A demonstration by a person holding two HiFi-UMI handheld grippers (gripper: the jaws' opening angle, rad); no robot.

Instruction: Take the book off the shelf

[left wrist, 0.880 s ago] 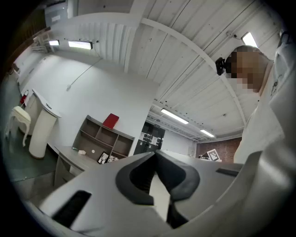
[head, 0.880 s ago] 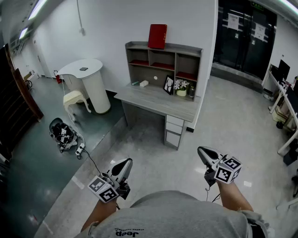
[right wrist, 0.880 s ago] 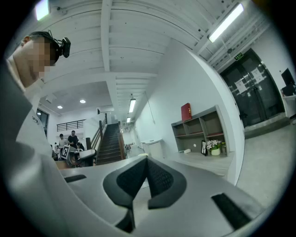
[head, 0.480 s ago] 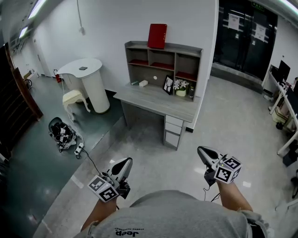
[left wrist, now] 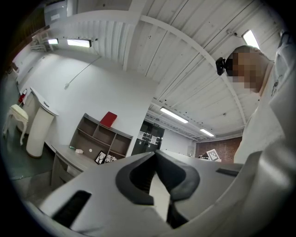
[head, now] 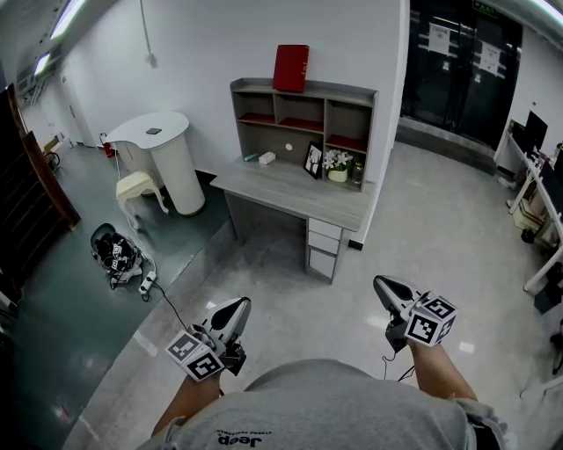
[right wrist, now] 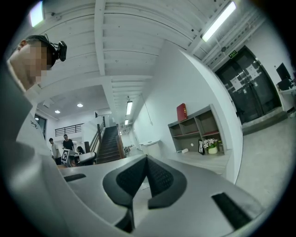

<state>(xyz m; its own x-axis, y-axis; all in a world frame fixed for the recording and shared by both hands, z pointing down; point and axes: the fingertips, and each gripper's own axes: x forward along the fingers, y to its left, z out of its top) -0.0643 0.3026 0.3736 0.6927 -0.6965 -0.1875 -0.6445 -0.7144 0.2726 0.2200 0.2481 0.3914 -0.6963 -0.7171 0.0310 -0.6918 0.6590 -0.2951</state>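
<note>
Bright, even overhead light; fisheye bending throughout.
Lit in the head view by ceiling tubes at 11 and 1 o'clock, with soft shadow under the desk. Ringed by black vignette in both gripper views, flared by a strip light at 10 o'clock on the left and a second strip light at 1 o'clock on the right; slightly soft on the left gripper and right gripper.

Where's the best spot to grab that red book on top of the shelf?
Probably its free side edge, coming from the front and side. The book stands upright on the shelf top, cover facing outward, seemingly close to the wall, so there is little space behind it.
</note>
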